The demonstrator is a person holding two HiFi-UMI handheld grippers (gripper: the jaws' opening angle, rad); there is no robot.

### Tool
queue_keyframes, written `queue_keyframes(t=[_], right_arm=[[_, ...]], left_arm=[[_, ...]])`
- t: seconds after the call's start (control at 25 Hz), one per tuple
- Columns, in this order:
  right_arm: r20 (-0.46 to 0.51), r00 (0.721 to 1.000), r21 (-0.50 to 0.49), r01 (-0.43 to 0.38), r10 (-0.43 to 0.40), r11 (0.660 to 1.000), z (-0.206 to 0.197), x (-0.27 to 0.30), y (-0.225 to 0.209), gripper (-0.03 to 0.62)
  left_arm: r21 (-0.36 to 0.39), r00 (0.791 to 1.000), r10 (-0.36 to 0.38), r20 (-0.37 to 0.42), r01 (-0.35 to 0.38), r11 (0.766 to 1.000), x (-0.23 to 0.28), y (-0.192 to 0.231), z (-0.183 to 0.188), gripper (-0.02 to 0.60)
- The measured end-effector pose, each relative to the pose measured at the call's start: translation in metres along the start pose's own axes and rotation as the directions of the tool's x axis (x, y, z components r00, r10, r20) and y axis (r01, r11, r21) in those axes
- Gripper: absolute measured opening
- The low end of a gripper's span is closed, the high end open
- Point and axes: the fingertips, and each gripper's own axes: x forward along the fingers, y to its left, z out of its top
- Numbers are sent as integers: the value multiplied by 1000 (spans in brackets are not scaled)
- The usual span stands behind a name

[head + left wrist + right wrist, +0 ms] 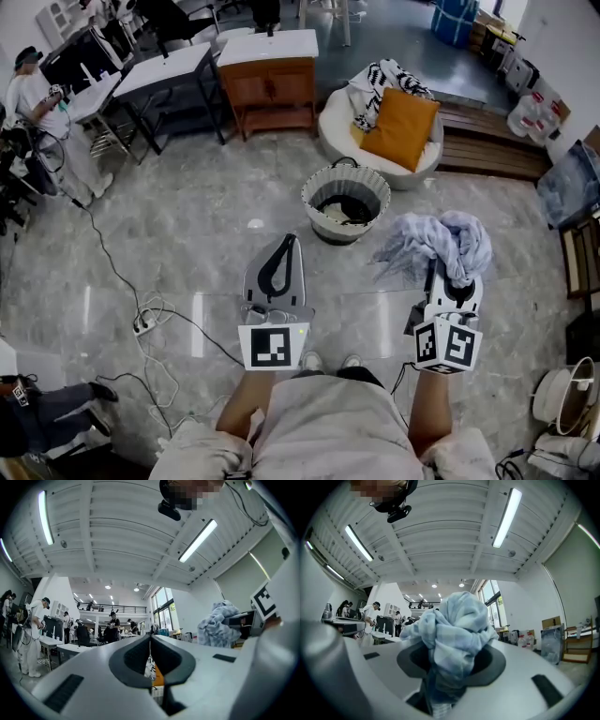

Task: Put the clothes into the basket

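Close in front of the person's knees, both grippers are held out abt level over the grey floor (187, 234). Left gripper (286, 246): jaws together, nothing btwn them. Right gripper (448, 281): jaws clamped on a bunched pale-blue checked cloth (439, 242). Fabric fills the gap btwn the jaws & the bundle bulges out above & ahead of them. The cloth is held off the floor and shows to the right of the basket (319, 223), not in it. Left of the grippers, cables (141, 319) trail across the floor.

Next out, the round woven basket stands upright on the floor, roughly ahead & btwn the two grippers. Sth dark (349, 208) lies in its bottom; can't tell what.

Beyond it, a round white seat (330, 122) carries an orange cushion (401, 127) & a black-and-white patterned cloth (380, 82). Left of that stands a wooden cabinet (269, 80) w/ a white top. Far left are desks (159, 70) & a person in white (36, 101).
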Motion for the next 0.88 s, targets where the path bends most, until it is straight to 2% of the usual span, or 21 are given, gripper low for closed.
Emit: queue_keyframes(t=[0.4,0.88], right_arm=[[-3,1000,-20,-25,25,999,-2,4,46,161],[-22,999,-12,-38,37,999,-24,50,42,161]], left_arm=[[-21,1000,-11,9,11,1000,-10,38,-4,8],[-25,1000,-24,-14,24,999,35,40,-27,8]])
